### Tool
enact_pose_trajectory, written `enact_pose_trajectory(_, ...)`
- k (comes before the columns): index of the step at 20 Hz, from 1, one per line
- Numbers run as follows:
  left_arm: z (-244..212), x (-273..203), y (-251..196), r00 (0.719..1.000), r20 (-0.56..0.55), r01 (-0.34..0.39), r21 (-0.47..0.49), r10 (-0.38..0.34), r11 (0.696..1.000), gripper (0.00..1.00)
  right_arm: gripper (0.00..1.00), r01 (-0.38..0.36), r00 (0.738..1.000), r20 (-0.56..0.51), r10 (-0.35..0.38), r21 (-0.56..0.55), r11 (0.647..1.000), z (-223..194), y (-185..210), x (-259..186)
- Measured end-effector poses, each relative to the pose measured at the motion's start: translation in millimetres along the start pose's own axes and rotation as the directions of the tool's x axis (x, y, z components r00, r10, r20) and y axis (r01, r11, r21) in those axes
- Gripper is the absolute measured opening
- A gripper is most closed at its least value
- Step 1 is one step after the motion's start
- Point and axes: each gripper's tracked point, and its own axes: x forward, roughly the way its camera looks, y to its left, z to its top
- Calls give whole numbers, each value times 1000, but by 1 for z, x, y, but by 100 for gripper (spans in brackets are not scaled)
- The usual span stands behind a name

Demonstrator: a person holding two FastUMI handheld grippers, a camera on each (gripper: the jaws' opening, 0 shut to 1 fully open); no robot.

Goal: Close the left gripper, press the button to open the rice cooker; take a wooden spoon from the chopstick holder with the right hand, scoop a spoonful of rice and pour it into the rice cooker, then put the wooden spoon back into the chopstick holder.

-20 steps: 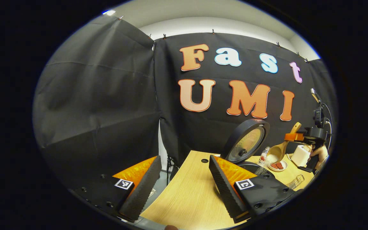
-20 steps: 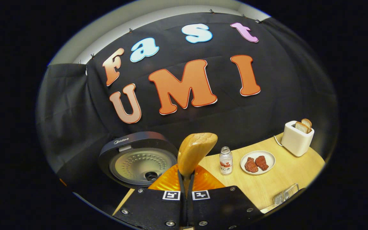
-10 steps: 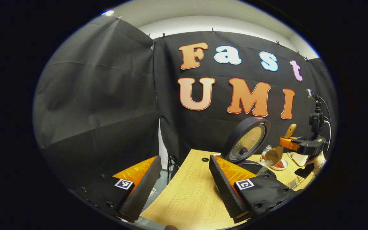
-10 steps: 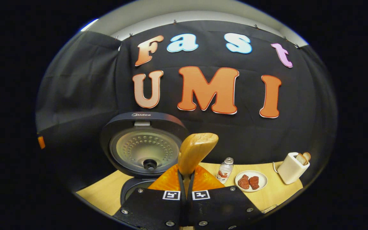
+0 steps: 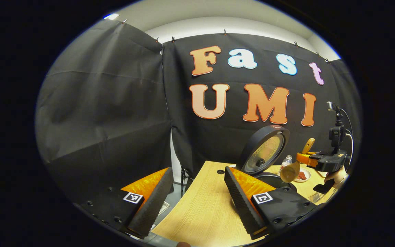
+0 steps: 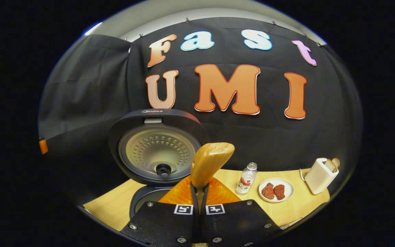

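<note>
In the right gripper view we see the right hand-held gripper (image 6: 199, 195) closed tight on the handle of the pale wooden spoon (image 6: 211, 163), both fingers pressing it; the bowl rises in front of the dark round rice cooker (image 6: 158, 145), whose lid stands open behind the pot; beside it on the light wooden counter (image 6: 297, 206) stand a small clear bottle (image 6: 246, 178), a white plate of red meat (image 6: 275, 189) and a white toaster (image 6: 320, 175); in the left gripper view the left hand-held gripper (image 5: 197, 192) gapes wide, empty, over the counter's near edge.

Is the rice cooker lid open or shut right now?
Open: the rice cooker lid stands raised, its inner plate facing out, above the pot opening.
</note>
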Motion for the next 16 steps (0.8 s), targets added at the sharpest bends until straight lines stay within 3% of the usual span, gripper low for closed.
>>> enact_pose_trajectory(4,13,2,-13,999,27,23,-23,-22,999,100,0,19,999,37,-25,143,989,26,-35,-17)
enact_pose_trajectory(8,27,4,-22,997,72,35,-27,-33,999,100,0,70,994,67,-84,191,979,42,-87,-46)
enact_pose_trajectory(12,29,9,-43,995,68,83,-48,-79,995,100,0,157,981,82,-178,211,965,46,-153,-82)
enact_pose_trajectory(16,37,15,-57,992,86,98,-20,-96,995,100,0,278,954,50,-295,222,935,22,-223,-122)
